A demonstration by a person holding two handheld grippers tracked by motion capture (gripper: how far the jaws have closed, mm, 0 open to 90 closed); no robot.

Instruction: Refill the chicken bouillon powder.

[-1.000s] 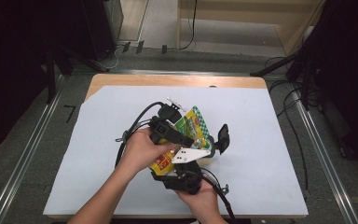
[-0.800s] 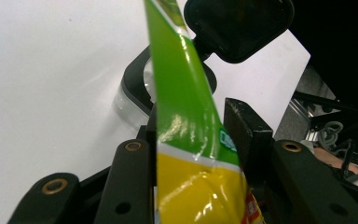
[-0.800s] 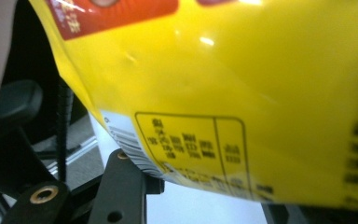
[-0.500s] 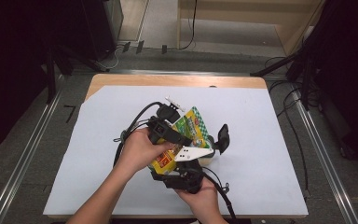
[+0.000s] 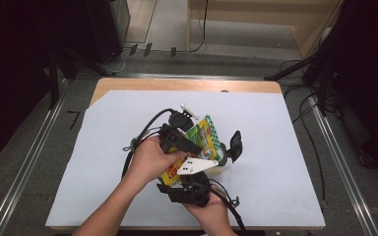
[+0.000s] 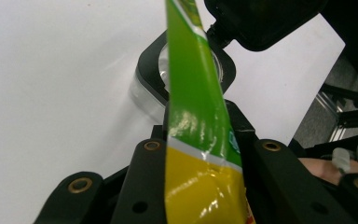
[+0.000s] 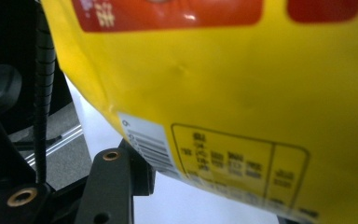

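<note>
Above the surface (image 5: pixel 285 147) near its front edge, we see the yellow-green pouch (image 5: pixel 204 137) held over a clear container (image 5: pixel 221 156); the left gripper (image 6: pixel 200 158) has its fingers closing on the pouch edge; the right gripper (image 5: pixel 192 189) fingers, just widening, flank its yellow base, contact unclear.

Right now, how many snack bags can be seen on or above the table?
1. The yellow and green snack bag is above the middle of the table, between the left gripper and the right gripper. Hands may hide others.
</note>
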